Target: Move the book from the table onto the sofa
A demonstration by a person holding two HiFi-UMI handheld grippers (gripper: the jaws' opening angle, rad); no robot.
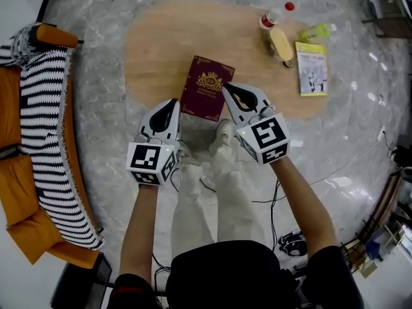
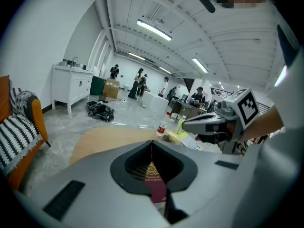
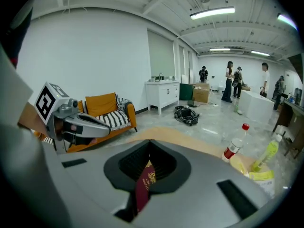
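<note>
While the left gripper [image 1: 173,103] and right gripper [image 1: 226,89] hover with jaws pressed together and empty, a maroon hardback book [image 1: 207,87] lies flat on the oval wooden table [image 1: 161,44], between their tips. From the book, a plastic bottle [image 1: 273,17] and glossy yellow booklet [image 1: 311,67] sit at two o'clock and a striped orange sofa [image 1: 38,140] at nine.

You wore a black short-sleeved top [image 1: 238,272], cream trousers [image 1: 219,214] and pale shoes [image 1: 224,134]. Your left gripper [image 1: 173,102] and right gripper [image 1: 226,87] had light grey shells, black hollows, and cubes of black-and-white square markers.
</note>
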